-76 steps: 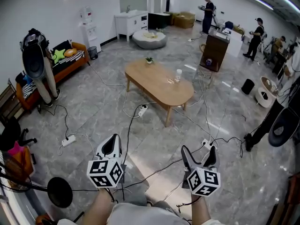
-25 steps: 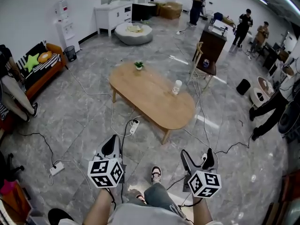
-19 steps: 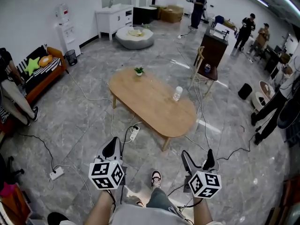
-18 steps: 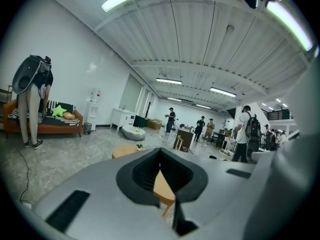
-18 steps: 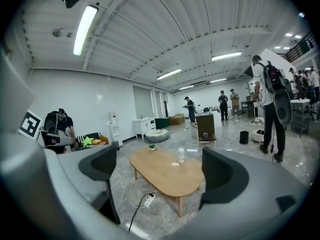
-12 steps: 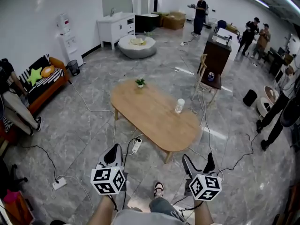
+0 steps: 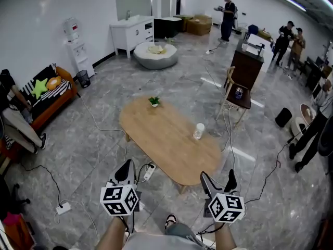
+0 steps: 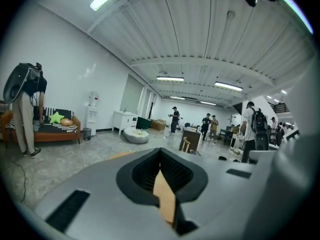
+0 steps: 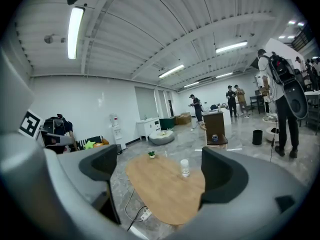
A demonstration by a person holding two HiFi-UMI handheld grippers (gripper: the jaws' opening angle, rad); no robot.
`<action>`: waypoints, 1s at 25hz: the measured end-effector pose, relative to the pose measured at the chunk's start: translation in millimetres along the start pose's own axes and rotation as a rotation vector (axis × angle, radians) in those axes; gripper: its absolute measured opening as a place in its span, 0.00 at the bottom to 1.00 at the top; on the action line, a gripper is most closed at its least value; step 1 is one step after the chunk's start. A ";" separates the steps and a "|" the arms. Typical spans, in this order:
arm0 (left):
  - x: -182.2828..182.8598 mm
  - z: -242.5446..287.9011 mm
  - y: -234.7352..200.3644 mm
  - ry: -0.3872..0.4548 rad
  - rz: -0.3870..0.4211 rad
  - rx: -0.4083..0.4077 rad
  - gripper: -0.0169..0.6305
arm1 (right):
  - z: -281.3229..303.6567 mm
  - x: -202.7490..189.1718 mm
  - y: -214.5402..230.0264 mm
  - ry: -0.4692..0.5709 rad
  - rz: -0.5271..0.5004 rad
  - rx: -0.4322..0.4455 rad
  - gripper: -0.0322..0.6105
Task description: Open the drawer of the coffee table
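Note:
The coffee table [image 7: 167, 139] is an oval of light wood on the grey floor, just ahead of both grippers. A small potted plant [image 7: 154, 101] and a clear cup [image 7: 199, 131] stand on its top. No drawer shows in any view. My left gripper [image 7: 125, 172] is shut and holds nothing, short of the table's near left edge; in the left gripper view [image 8: 161, 156] only a sliver of the table shows between the pads. My right gripper [image 7: 218, 180] is open and empty at the table's near right end, and frames the table [image 9: 165, 191] in its own view.
A power strip [image 7: 148, 172] and cables lie on the floor under the table's near edge. A chair [image 7: 238, 95] and a dark cabinet [image 7: 248, 61] stand beyond the table to the right. An orange sofa [image 7: 47, 95] lines the left wall. People stand at the back [image 7: 227, 9] and right [image 7: 312, 134].
The table has come closer and now lies just ahead of both grippers. The grippers keep their places in the view, the left shut and the right open as before.

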State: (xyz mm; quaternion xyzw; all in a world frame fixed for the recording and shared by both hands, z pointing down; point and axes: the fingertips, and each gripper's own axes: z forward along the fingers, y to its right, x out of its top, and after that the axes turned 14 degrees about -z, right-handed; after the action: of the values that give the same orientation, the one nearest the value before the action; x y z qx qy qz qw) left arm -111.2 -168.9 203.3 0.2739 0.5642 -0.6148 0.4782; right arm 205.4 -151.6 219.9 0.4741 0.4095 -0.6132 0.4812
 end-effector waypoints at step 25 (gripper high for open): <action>17.6 53.1 -49.3 -0.015 -0.020 0.069 0.02 | 92.6 5.4 -29.4 -0.047 -0.011 0.062 0.84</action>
State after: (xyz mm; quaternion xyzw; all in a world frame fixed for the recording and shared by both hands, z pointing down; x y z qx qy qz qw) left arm -151.5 -229.1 220.5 0.2801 0.5416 -0.6406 0.4667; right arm 158.8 -235.5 236.0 0.4720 0.3814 -0.6392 0.4725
